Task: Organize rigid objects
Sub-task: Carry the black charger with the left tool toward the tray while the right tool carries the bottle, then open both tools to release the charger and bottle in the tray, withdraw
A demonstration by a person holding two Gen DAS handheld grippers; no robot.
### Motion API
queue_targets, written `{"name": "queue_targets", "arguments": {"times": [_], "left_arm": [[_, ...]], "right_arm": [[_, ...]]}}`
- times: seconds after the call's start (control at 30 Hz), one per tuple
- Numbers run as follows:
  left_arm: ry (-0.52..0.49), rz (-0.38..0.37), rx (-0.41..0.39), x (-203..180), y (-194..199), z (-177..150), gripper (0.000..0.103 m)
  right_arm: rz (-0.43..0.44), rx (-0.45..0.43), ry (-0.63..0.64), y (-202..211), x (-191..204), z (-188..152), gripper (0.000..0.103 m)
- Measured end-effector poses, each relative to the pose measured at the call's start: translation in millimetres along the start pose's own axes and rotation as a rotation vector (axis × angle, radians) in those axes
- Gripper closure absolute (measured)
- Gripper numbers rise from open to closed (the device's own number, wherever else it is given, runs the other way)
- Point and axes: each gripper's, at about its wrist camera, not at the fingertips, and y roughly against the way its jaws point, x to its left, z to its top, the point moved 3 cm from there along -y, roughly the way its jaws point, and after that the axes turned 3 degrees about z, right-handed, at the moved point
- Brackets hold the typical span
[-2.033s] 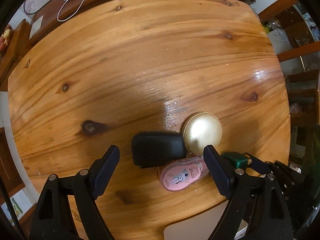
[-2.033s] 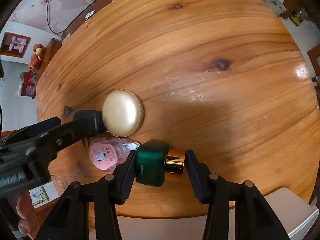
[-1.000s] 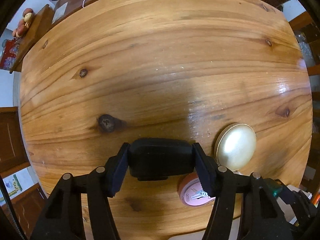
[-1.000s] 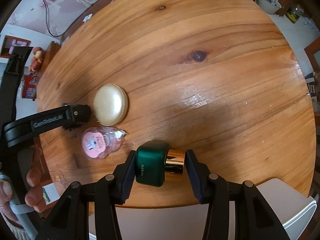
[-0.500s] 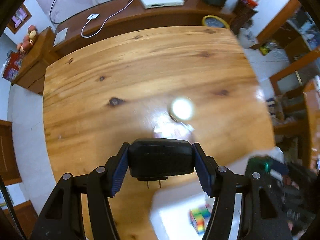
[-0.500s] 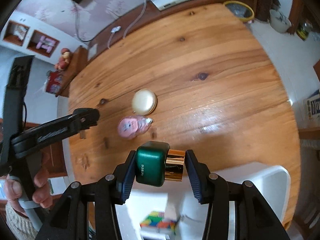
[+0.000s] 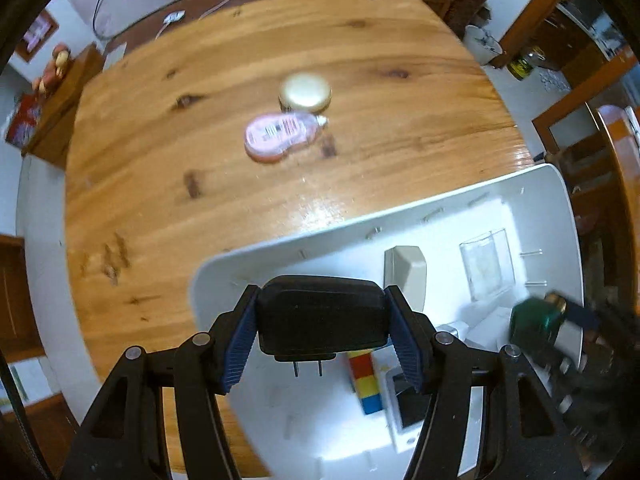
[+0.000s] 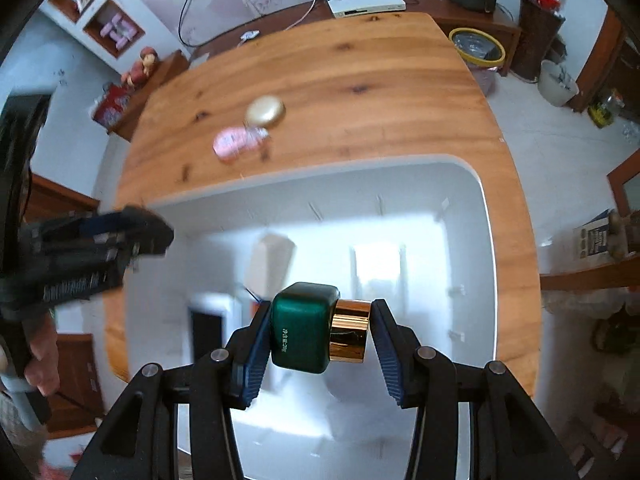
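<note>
My left gripper [image 7: 322, 338] is shut on a black plug adapter [image 7: 322, 316], prongs down, held above the near left part of a white bin [image 7: 560, 184]. My right gripper [image 8: 318, 338] is shut on a green bottle with a gold cap [image 8: 308, 326], held above the same bin [image 8: 486, 216]; the bottle shows blurred in the left wrist view [image 7: 536, 320]. A gold round compact [image 7: 306, 90] and a pink flat case [image 7: 276, 136] lie on the wooden table [image 7: 180, 160] beyond the bin.
Inside the bin lie a beige block [image 7: 404, 272], a clear box [image 7: 482, 266], a coloured cube block [image 7: 366, 378] and a dark flat item [image 7: 406, 400]. The table ends near a sideboard with a white router [image 8: 366, 2] and cables.
Both grippers have pulled back from the table and risen with their objects. They now hang over the white bin, which fills the lower view. The compact and pink case stayed put.
</note>
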Motion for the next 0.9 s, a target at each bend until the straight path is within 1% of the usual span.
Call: {"name": "queue_targets", "arguments": {"times": [0.07, 0.17, 0.27, 0.37, 0.43, 0.53, 0.6, 0.73, 0.8, 0.9], "left_arm": [[0.010, -0.001, 0.017, -4, -11, -4, 0.038], [0.025, -0.012, 0.083, -12, -27, -15, 0.038], [0.028, -0.018, 0.092, -21, -26, -26, 0.038], [0.037, -0.054, 0.097, -29, -19, -38, 0.038], [0.034, -0.061, 0.103, -34, -17, -47, 0.038], [0.022, -0.044, 0.109, -42, -17, -58, 0.038], [0.009, -0.022, 0.097, -47, -16, -63, 0.038], [0.005, 0.012, 0.075, -51, -16, -67, 0.038], [0.004, 0.020, 0.064, -51, -17, -68, 0.038], [0.002, 0.045, 0.050, -52, -18, -68, 0.037]], "right_arm": [[-0.025, 0.004, 0.022, -8, -2, -14, 0.054], [-0.027, -0.017, 0.056, -8, 1, -25, 0.054], [-0.057, -0.033, 0.093, -2, 3, -33, 0.054], [-0.054, -0.040, 0.098, 0, 1, -36, 0.054], [-0.057, -0.055, 0.102, 0, -2, -34, 0.054], [-0.071, -0.067, 0.104, -4, -4, -26, 0.054], [-0.077, -0.067, 0.112, -8, -5, -21, 0.054], [-0.088, -0.041, 0.150, -26, -2, -14, 0.054], [-0.083, -0.035, 0.165, -30, 0, -14, 0.054], [-0.101, -0.021, 0.196, -35, 4, -13, 0.055]]}}
